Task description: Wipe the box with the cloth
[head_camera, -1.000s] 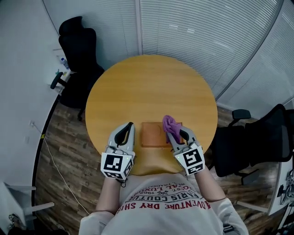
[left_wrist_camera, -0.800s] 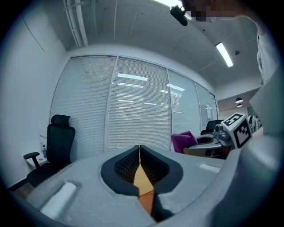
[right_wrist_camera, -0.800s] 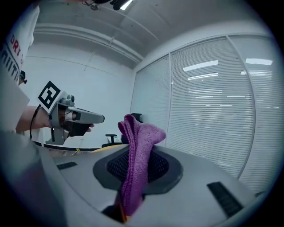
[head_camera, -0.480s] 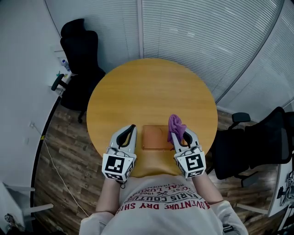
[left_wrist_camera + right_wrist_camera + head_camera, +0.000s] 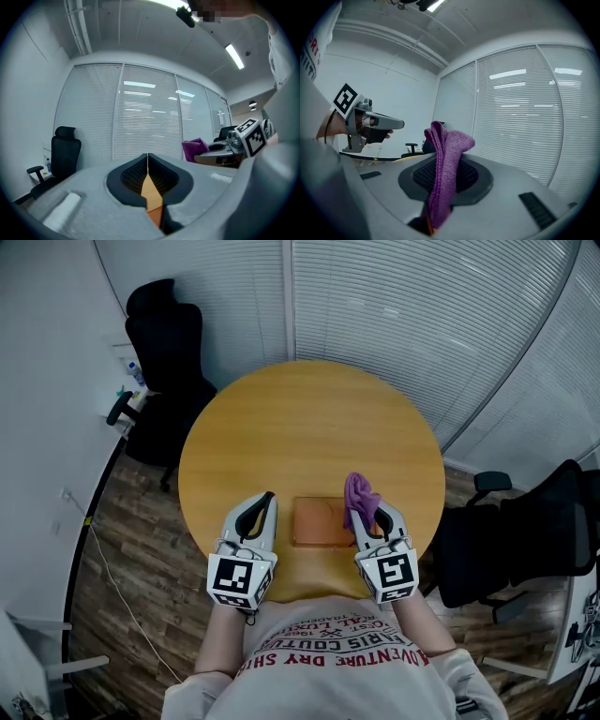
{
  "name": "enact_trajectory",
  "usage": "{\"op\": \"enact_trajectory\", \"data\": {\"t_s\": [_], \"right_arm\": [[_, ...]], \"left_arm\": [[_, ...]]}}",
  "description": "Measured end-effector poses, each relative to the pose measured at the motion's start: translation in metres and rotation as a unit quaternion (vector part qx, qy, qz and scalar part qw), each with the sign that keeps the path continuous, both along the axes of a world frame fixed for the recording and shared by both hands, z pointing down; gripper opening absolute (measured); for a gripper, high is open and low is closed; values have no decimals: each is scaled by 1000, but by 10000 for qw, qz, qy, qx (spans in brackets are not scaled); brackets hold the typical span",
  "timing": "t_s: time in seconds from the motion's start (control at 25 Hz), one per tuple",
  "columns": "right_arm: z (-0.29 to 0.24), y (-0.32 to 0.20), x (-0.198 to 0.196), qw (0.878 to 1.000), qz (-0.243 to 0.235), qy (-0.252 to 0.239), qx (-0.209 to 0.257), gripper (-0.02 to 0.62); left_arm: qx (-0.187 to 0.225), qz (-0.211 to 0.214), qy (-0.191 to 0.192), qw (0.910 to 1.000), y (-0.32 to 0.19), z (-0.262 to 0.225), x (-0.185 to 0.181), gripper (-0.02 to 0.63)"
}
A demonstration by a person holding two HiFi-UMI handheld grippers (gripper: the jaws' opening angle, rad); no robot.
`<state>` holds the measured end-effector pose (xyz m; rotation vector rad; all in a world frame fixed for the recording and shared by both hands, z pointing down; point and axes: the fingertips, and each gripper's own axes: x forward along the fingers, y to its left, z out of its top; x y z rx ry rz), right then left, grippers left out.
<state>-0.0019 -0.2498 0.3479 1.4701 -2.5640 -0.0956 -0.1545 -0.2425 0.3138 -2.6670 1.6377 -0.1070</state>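
A flat orange-brown box (image 5: pixel 321 522) lies on the round wooden table (image 5: pixel 309 427) near its front edge. My right gripper (image 5: pixel 368 511) is held at the box's right edge, shut on a purple cloth (image 5: pixel 358 495) that stands up from its jaws; the same cloth (image 5: pixel 443 168) fills the middle of the right gripper view. My left gripper (image 5: pixel 259 512) is just left of the box, shut and holding nothing, its jaws meeting in the left gripper view (image 5: pixel 148 161). Both grippers point up and away from the table.
A black office chair (image 5: pixel 164 352) stands beyond the table at far left, and other black chairs (image 5: pixel 525 531) stand to the right. Window blinds (image 5: pixel 422 315) curve round the back. A white cable (image 5: pixel 103 559) runs over the wood floor at left.
The right gripper with the cloth has come off the box top and moved slightly right to the box's right edge. The left gripper has stayed beside the box.
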Motion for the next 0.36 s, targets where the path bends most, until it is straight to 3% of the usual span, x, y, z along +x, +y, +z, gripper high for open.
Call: {"op": "enact_trajectory", "data": {"t_s": [0.36], "right_arm": [[0, -1, 0, 10000, -51, -2, -43, 71]], "left_arm": [[46, -60, -39, 10000, -3, -1, -1, 14]]}}
